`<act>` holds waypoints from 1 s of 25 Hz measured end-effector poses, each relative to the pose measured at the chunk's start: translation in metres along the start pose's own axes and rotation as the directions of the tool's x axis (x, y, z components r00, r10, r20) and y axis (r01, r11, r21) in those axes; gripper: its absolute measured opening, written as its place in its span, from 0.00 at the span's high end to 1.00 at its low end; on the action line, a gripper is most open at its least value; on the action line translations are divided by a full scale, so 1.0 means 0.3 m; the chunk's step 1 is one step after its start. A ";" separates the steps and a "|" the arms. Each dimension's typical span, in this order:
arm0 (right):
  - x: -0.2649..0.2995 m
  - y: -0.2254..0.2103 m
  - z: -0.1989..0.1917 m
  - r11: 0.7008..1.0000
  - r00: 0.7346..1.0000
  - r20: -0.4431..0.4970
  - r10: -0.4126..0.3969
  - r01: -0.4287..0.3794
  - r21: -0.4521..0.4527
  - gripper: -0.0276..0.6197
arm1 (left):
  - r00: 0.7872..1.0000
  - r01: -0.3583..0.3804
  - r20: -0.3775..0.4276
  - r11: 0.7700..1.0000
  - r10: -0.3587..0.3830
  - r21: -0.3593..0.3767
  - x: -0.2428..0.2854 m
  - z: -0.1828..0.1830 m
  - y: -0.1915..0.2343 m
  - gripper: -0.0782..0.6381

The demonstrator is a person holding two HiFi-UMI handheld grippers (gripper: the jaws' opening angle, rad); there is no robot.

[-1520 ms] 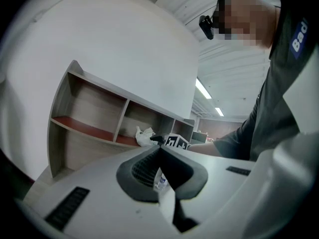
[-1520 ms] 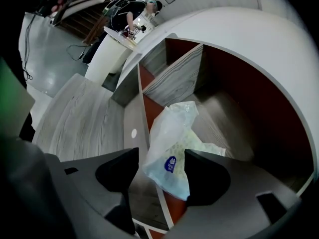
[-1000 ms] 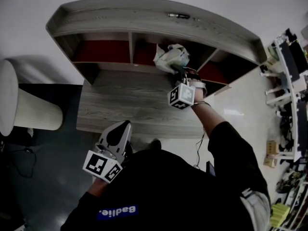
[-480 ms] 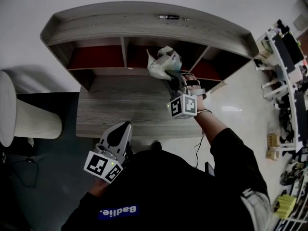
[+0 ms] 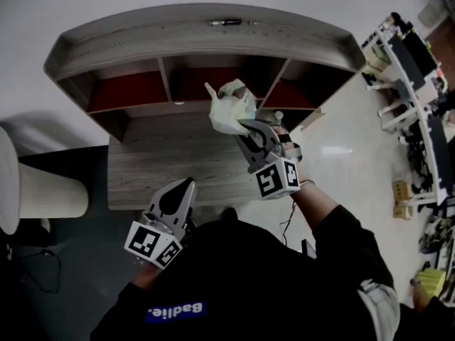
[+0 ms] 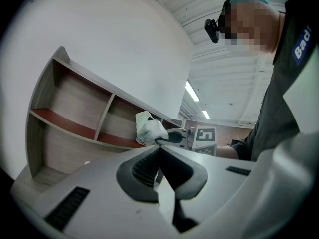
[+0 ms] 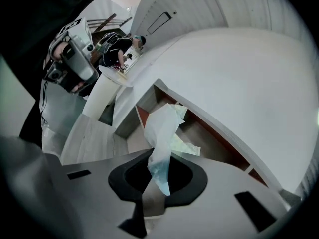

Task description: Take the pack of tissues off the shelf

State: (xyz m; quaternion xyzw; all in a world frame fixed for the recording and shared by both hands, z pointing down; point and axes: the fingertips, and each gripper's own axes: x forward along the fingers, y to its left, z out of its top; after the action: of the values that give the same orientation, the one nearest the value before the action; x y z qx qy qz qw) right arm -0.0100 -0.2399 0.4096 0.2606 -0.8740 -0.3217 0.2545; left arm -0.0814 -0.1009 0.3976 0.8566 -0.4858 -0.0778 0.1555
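Note:
The pack of tissues (image 5: 229,109) is a crumpled white and pale green plastic pack. My right gripper (image 5: 245,125) is shut on its lower edge and holds it in the air in front of the middle compartment of the wooden shelf (image 5: 192,30), above the desk surface (image 5: 163,155). In the right gripper view the pack (image 7: 164,133) sticks up from between the pads of that gripper (image 7: 158,168). My left gripper (image 5: 186,183) hangs low near my body, off the desk's front edge, shut with nothing in it. The left gripper view shows the pack (image 6: 149,129) ahead of it.
The shelf's red-floored compartments (image 5: 128,91) look empty. A dark pen-like thing (image 5: 229,22) lies on the shelf top. A white cylindrical bin (image 5: 43,190) stands at the left on the dark floor. Cluttered racks (image 5: 419,62) fill the right side.
My right gripper has drawn back from the shelf mouth toward me with the tissue pack in it. The left gripper has stayed where it was.

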 end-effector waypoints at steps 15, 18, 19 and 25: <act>-0.205 0.044 0.035 0.953 0.998 0.062 0.010 -0.028 0.302 0.85 | 0.996 0.085 -0.035 0.996 -0.084 0.019 0.070 -0.003 -0.054 0.89; -0.230 0.061 0.058 0.933 0.994 0.112 0.022 -0.060 0.354 0.85 | 0.995 0.091 -0.041 0.996 -0.090 0.023 0.074 -0.002 -0.059 0.89; -0.238 0.063 0.066 0.923 0.991 0.131 0.023 -0.071 0.378 0.85 | 0.995 0.092 -0.043 0.995 -0.091 0.024 0.075 -0.001 -0.060 0.89; -0.268 0.074 0.117 0.830 0.967 0.252 0.024 -0.160 0.535 0.85 | 0.994 0.099 -0.051 0.995 -0.098 0.021 0.082 -0.008 -0.060 0.89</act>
State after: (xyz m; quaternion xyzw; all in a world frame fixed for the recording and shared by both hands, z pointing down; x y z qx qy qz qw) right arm 0.0210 -0.1603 0.3795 0.2403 -0.9648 -0.0722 0.0789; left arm -0.0535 -0.1127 0.3942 0.8829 -0.4400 -0.0583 0.1535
